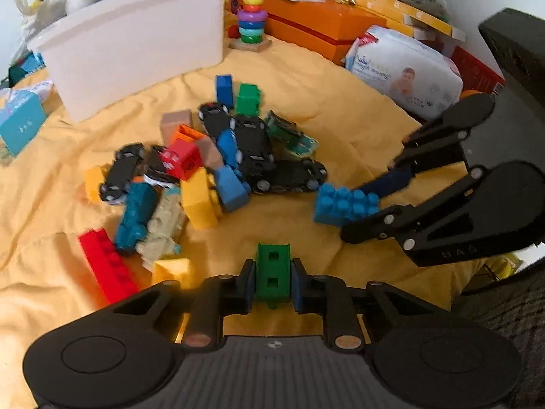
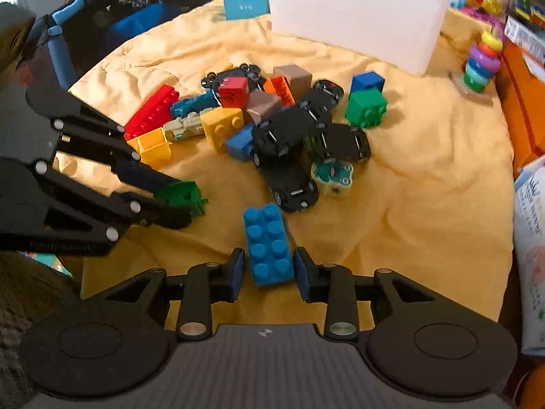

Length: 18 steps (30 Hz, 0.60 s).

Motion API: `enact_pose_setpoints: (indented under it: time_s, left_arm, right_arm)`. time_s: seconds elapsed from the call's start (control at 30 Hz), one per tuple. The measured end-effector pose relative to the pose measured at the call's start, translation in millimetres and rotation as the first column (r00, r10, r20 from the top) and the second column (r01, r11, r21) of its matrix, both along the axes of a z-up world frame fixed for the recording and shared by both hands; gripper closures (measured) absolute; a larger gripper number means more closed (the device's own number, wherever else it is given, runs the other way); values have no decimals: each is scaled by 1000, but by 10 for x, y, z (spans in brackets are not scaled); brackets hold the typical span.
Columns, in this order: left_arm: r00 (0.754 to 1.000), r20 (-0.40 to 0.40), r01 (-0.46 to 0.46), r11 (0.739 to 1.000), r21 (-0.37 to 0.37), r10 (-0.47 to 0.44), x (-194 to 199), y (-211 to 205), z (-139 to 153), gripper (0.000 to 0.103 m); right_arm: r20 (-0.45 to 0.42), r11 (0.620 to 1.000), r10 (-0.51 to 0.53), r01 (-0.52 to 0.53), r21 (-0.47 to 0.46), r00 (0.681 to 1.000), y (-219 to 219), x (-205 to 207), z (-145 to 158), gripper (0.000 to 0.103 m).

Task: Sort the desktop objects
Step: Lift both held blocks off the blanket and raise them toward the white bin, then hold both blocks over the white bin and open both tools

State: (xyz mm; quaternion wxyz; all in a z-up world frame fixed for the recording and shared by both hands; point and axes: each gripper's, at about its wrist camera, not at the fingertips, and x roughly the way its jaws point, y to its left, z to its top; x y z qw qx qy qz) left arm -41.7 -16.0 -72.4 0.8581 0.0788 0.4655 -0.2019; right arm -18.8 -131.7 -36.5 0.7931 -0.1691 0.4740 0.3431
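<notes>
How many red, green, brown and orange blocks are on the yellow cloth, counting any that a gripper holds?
Red: 2, long brick, cube
Green: 2, free brick, held brick in the left gripper
Brown blocks: 2
Orange block: 1
Total: 7

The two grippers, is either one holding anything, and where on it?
Left gripper clamps a green block by its two long sides. Right gripper straddles a blue brick by its long sides; contact unclear.
</notes>
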Motion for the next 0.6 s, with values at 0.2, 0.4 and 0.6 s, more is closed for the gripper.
enact_pose_setpoints:
  time_s: [0.2, 0.4, 0.6]
  left_arm:
    - [991, 116, -63, 997, -33, 66, 251, 159, 440, 79]
    - [957, 260, -126, 992, -31, 130, 727, 328, 952, 79]
    - [904, 383, -185, 981, -53, 191, 1298, 513, 1441, 79]
  right_arm:
    - [66, 1000, -14, 14, -4, 998, 56, 71, 222, 76]
    - [204, 999, -20, 13, 34, 979, 178, 373, 662, 76]
    - [382, 992, -102, 66, 106, 919, 327, 923, 1135, 76]
